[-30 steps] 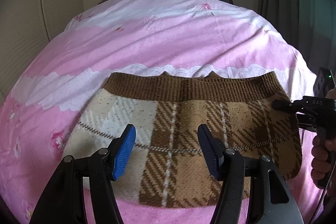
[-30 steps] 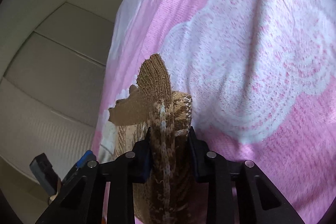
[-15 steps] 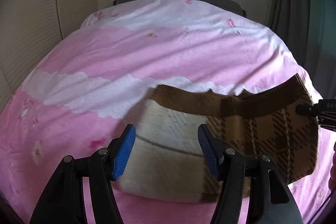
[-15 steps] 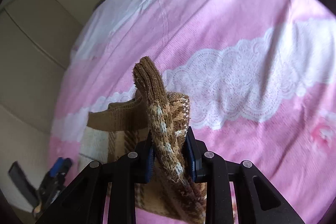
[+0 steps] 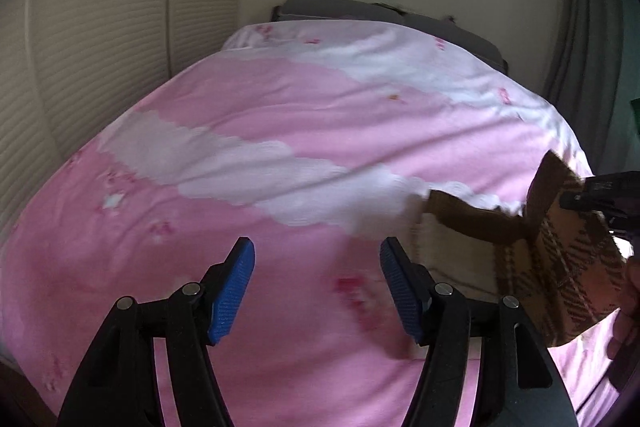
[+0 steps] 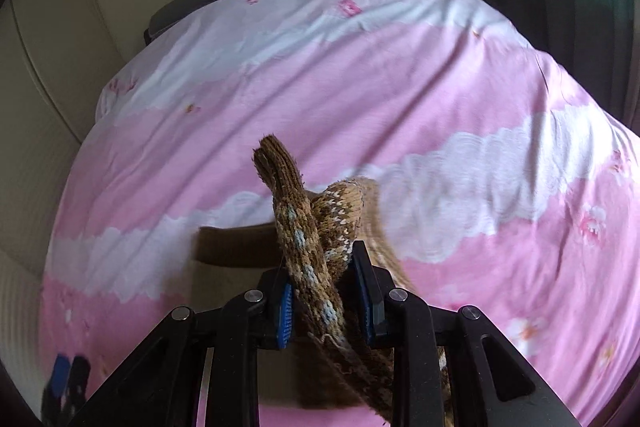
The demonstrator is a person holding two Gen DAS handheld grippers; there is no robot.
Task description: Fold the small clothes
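Note:
A small brown and cream plaid knit garment (image 5: 552,259) lies on the pink bed, with its right side lifted. My right gripper (image 6: 326,301) is shut on a bunched edge of the knit garment (image 6: 304,227), which sticks up between the blue pads. In the left wrist view the right gripper (image 5: 600,193) shows at the far right edge, holding the raised cloth. My left gripper (image 5: 316,287) is open and empty above bare pink bedding, to the left of the garment. In the right wrist view the left gripper (image 6: 66,383) shows blurred at the lower left.
The pink and white bedcover (image 5: 280,131) spans the bed. A grey headboard (image 5: 360,11) stands at the far end. A ribbed cream wall panel (image 5: 80,67) is on the left and a grey curtain (image 5: 580,47) on the right.
My left gripper has swung left, off the garment, which now sits at the right of its view. My right gripper has turned and lifted the garment's right edge while staying shut on it.

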